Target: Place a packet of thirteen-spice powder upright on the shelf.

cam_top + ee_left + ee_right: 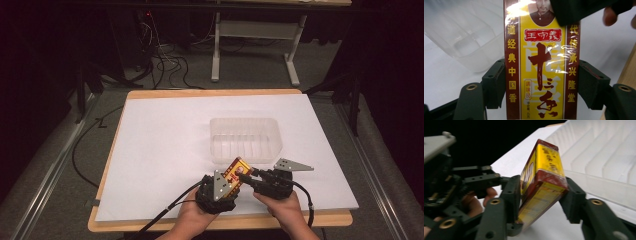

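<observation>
A yellow and dark red box [235, 172] with Chinese lettering is held tilted just above the white table near its front edge. My left gripper [226, 184] is shut on the lower part of the box [540, 75], one jaw on each long side. My right gripper [248, 176] comes in from the right and is shut on the upper end of the box [544, 182], with its jaws pressing the two broad faces. In the left gripper view, the right gripper [579, 10] covers the box's top. The left gripper [474, 180] sits at the left of the right gripper view.
A clear ribbed plastic tub [245, 121] stands empty just behind the box, also seen as the tub [469, 45] and the tub [604, 160]. White paper [165, 145] covers the wooden table. Cables and a desk frame [252, 30] lie on the floor beyond.
</observation>
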`<state>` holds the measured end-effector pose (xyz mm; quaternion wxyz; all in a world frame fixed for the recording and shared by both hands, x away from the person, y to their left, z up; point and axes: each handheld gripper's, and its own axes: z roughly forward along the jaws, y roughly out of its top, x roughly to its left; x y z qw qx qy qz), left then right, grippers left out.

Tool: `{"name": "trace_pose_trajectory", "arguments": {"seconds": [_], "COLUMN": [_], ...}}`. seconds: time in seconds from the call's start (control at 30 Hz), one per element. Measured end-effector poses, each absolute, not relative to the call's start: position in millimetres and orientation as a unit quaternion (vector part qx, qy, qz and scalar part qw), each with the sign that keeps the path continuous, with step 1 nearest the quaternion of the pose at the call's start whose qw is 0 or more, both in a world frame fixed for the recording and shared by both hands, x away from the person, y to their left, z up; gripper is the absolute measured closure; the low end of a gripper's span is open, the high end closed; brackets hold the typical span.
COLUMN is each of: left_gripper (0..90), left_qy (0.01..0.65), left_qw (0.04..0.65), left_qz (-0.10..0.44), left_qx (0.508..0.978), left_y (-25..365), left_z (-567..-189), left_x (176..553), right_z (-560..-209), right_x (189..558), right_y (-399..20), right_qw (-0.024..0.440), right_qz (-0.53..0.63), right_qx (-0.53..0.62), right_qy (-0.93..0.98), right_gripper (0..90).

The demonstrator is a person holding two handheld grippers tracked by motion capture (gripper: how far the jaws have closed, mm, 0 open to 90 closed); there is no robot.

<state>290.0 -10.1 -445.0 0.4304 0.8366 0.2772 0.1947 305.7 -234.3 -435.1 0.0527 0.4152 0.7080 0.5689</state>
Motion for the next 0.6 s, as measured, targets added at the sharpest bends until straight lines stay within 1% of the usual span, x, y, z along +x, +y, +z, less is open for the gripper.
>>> {"name": "trace_pose_trajectory", "arguments": {"seconds": [0.1, 0.2, 0.33, 0.37, 0.43, 0.6], "left_gripper": [32.4, 32.3, 31.8, 30.4, 27.4, 27.3], "left_qy": [0.279, 0.278, 0.28, 0.28, 0.28, 0.284], "left_qw": [0.427, 0.427, 0.432, 0.433, 0.438, 0.449], "left_qz": [0.192, 0.189, 0.187, 0.182, 0.178, 0.167], "left_qx": [0.838, 0.84, 0.837, 0.837, 0.836, 0.831], "left_y": [-10.7, -11.1, -10.4, -9.6, -8.0, -2.6], "left_z": [-447.8, -448.4, -446.0, -445.1, -443.5, -437.5], "left_x": [291.3, 292.2, 292.1, 292.4, 292.2, 292.3], "right_z": [-432.7, -430.5, -426.5, -425.3, -423.3, -422.5], "right_x": [304.1, 302.2, 299.7, 298.8, 297.1, 298.7], "right_y": [-233.9, -232.2, -230.2, -229.8, -230.5, -242.1], "right_qw": [0.053, 0.057, 0.066, 0.07, 0.095, 0.121], "right_qz": [0.574, 0.575, 0.577, 0.578, 0.573, 0.57], "right_qx": [0.401, 0.394, 0.388, 0.387, 0.387, 0.402], "right_qy": [0.712, 0.715, 0.716, 0.715, 0.716, 0.707], "right_gripper": [63.9, 66.1, 67.6, 68.0, 68.5, 68.7]}}
